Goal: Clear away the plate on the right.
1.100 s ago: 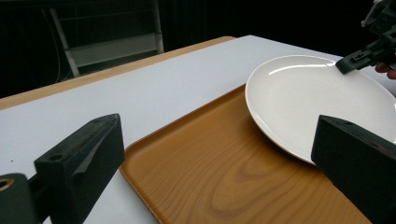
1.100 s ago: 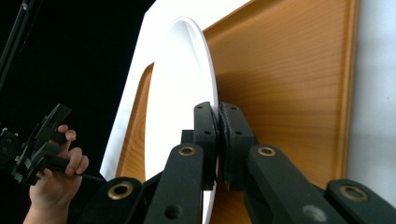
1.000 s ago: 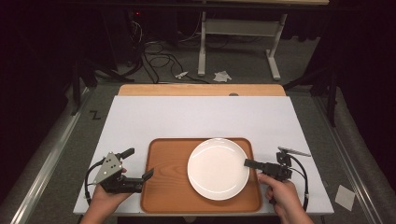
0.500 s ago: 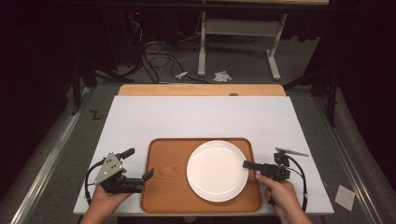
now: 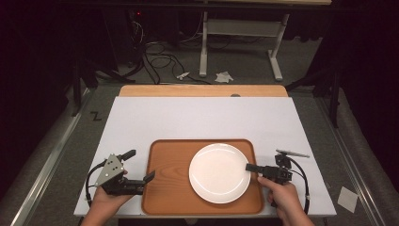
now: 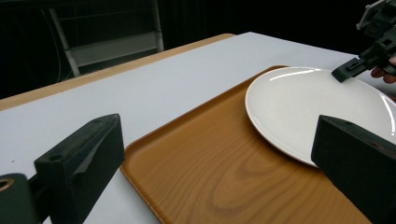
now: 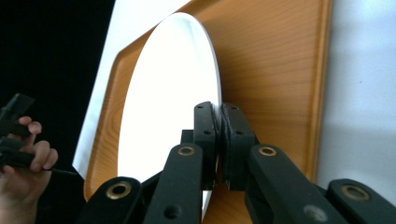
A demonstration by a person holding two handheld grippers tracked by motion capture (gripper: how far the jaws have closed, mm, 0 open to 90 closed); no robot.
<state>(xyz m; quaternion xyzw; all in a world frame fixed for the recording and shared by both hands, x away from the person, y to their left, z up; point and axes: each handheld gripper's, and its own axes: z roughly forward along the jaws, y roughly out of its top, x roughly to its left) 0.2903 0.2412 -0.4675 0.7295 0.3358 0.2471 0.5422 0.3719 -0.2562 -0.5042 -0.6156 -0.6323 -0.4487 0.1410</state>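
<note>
- The table [image 5: 197, 117] carries the tray [image 5: 169, 165], lying between our two tongs; neither has moved.
- The plate [image 5: 219, 172] has slid slightly leftward on the tray; we judge a drag or lift is beginning.
- Our right gripper [image 5: 251, 167] stays clamped on the plate's rim; our left gripper [image 5: 139, 165] still gapes wide at the tray's edge, holding nothing.

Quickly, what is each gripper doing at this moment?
Left gripper: open, holding nothing.
Right gripper: closed on the rim of the white plate.

White plate [image 6: 317, 109] on wooden tray [image 6: 224, 172], left claw [image 6: 219, 182] wide apart, other claw [image 6: 348, 71] touching plate rim
</note>
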